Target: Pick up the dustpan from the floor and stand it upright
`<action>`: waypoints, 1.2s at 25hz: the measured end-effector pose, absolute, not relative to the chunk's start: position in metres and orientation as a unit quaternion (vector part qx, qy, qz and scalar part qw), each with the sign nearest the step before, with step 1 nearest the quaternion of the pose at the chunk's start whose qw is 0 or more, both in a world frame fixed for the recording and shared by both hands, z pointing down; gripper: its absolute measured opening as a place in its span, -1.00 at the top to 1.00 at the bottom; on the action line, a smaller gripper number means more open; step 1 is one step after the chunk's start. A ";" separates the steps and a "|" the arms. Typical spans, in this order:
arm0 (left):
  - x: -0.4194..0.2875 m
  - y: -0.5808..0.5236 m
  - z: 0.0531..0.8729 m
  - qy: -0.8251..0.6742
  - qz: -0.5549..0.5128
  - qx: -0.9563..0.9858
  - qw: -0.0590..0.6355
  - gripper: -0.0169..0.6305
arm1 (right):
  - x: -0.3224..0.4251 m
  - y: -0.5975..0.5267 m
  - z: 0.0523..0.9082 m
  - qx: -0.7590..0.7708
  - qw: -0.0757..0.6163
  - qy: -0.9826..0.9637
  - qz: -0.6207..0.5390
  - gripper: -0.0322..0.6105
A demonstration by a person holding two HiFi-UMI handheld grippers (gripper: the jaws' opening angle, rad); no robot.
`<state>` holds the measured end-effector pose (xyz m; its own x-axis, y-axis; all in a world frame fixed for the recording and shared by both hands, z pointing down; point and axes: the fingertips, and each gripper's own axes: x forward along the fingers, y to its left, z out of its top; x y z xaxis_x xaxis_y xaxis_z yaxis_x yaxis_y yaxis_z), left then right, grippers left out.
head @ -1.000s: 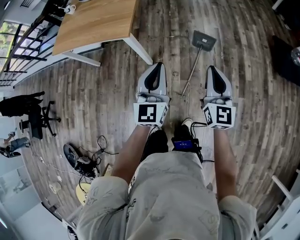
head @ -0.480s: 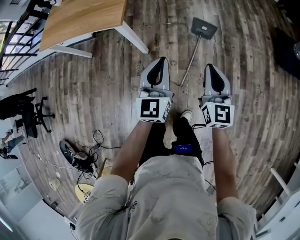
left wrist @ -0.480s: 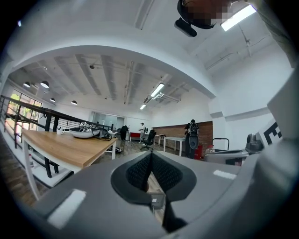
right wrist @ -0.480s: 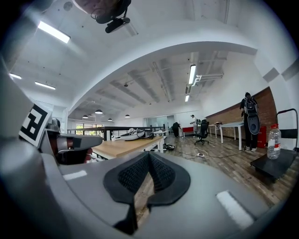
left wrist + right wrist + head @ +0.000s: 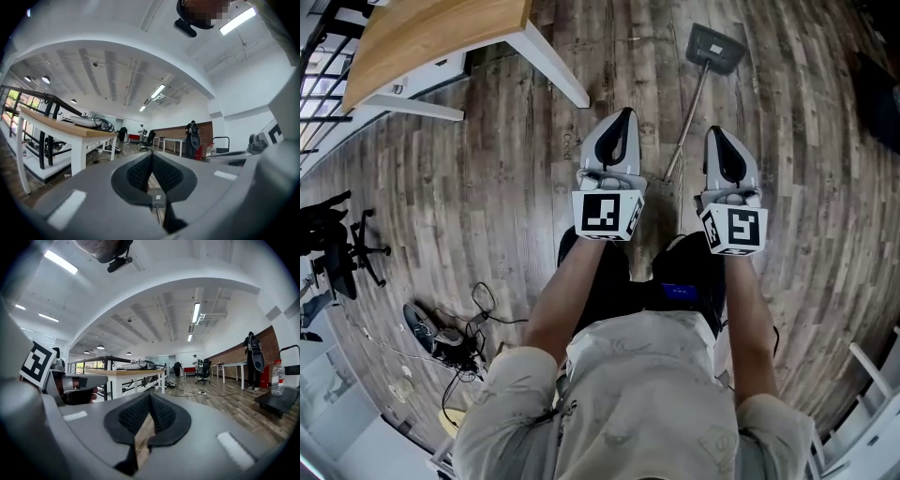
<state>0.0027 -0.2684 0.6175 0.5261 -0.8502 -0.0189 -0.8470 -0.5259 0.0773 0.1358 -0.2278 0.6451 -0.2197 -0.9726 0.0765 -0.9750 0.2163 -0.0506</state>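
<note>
The dustpan lies flat on the wooden floor, grey pan at the top of the head view. Its thin long handle runs down and left to a point between my two grippers. My left gripper hovers just left of the handle's near end, shut and empty. My right gripper hovers just right of the handle, also shut with nothing in it. Both point forward and level. In the left gripper view a thin rod shows through the gap under the left gripper. The right gripper sees only floor.
A wooden table with white legs stands at the upper left. An office chair and a tangle of cables lie to the left. A dark object sits at the right edge. The person's legs are below the grippers.
The person has sunk lower; the floor looks closer and the table has slid up and left. Both grippers stayed shut side by side, and the handle's end now lies between them.
</note>
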 end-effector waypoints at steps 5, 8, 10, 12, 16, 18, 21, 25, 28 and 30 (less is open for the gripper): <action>-0.043 -0.311 0.862 -0.484 -0.041 0.874 0.024 0.89 | 0.086 -0.271 0.889 0.622 0.015 -0.782 0.030 0.88; -0.066 -0.307 1.006 -0.482 -0.047 0.875 0.020 0.89 | 0.060 -0.269 1.037 0.619 0.018 -0.785 0.023 0.88; -0.083 -0.305 1.101 -0.481 -0.052 0.875 0.020 0.89 | 0.041 -0.268 1.133 0.609 0.025 -0.792 0.017 0.88; -0.101 -0.291 1.192 -0.482 -0.059 0.874 0.017 0.89 | 0.017 -0.257 1.231 0.590 0.045 -0.806 0.006 0.88; -0.133 -0.273 1.338 -0.485 -0.060 0.872 0.009 0.89 | -0.025 -0.242 1.395 0.562 0.073 -0.824 0.010 0.88; -0.152 -0.288 1.386 -0.491 -0.060 0.869 0.011 0.89 | -0.047 -0.258 1.453 0.554 0.082 -0.828 0.019 0.88; -0.169 -0.296 1.444 -0.498 -0.058 0.865 0.007 0.89 | -0.072 -0.266 1.538 0.533 0.108 -0.838 0.035 0.88; -0.191 -0.278 1.501 -0.502 -0.059 0.863 -0.001 0.89 | -0.112 -0.249 1.647 0.477 0.180 -0.857 0.073 0.88; -0.201 -0.290 1.534 -0.503 -0.054 0.862 -0.004 0.89 | -0.132 -0.255 1.722 0.419 0.241 -0.870 0.100 0.87; -0.207 -0.298 1.561 -0.506 -0.046 0.861 -0.002 0.89 | -0.141 -0.257 1.774 0.382 0.285 -0.871 0.120 0.85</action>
